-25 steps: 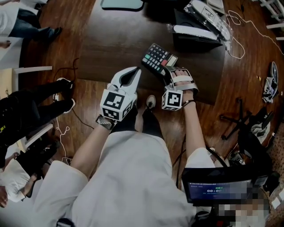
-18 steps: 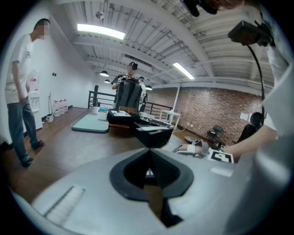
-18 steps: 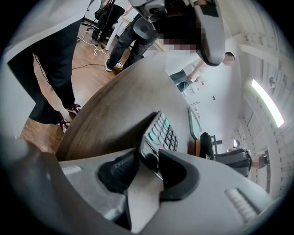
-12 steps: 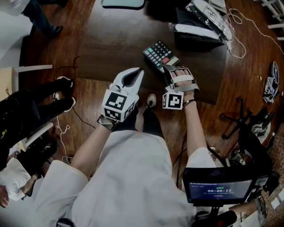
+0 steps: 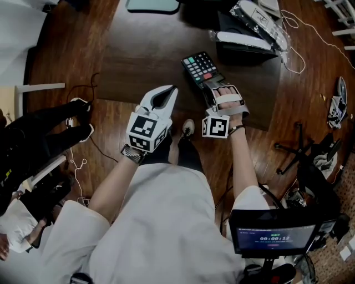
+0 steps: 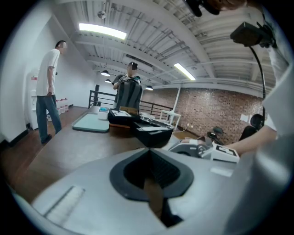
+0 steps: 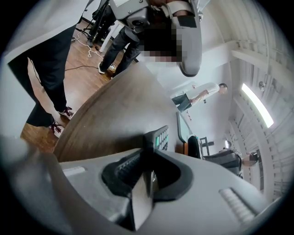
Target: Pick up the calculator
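The calculator point(image 5: 201, 67) is showing a black body with greyish keys, teal ones at one corner and a red one. The table point(image 5: 138, 50) is reading as dark, dull brown, while the floor point(image 5: 111, 125) is running warmer: reddish-brown wood in planks. My left claw point(image 5: 171, 90) is wearing a pale grey-white shell around black ribbed pads point(image 6: 163, 170), and its cube point(image 5: 145, 128) is carrying black-and-white square markers. The tray point(image 5: 152, 4) is showing pale teal. My coat point(image 5: 166, 222) is showing plain white.
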